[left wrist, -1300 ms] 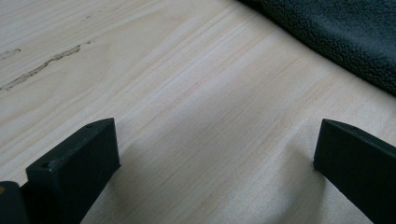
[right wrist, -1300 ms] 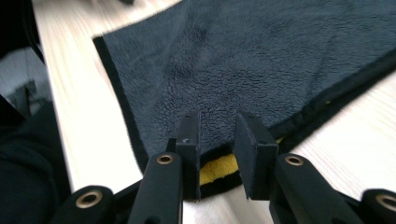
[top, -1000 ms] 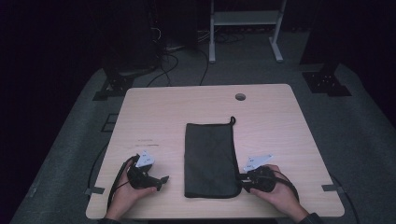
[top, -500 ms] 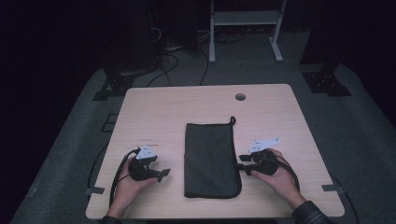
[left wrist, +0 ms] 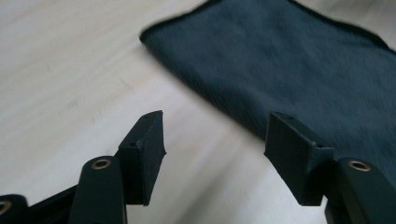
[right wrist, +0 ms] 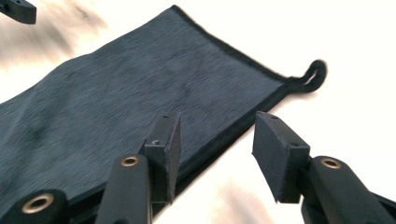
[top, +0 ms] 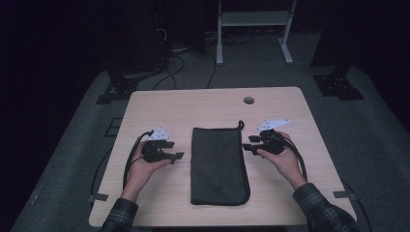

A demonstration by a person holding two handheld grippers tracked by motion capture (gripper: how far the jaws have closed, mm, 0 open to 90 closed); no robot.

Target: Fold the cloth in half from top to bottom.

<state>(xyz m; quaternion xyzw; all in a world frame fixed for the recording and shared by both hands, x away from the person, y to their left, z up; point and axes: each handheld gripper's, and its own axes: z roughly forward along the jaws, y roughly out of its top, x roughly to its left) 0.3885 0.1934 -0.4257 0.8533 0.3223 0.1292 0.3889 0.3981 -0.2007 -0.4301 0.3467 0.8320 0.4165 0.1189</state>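
Both grippers, left gripper (top: 178, 155) and right gripper (top: 247, 143), have jaws apart beside the mid-frame dark cloth (top: 218, 164); a grab could bunch it

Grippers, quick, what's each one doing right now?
Left gripper: open, holding nothing.
Right gripper: open, empty, jaws straddling the dark cloth's edge.

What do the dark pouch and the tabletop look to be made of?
Pouch: soft, matte fabric, seemingly napped like microfibre or velour, with a stitched edge and a cord loop. Tabletop: pale, smooth wood-look surface with faint grain, likely laminate.
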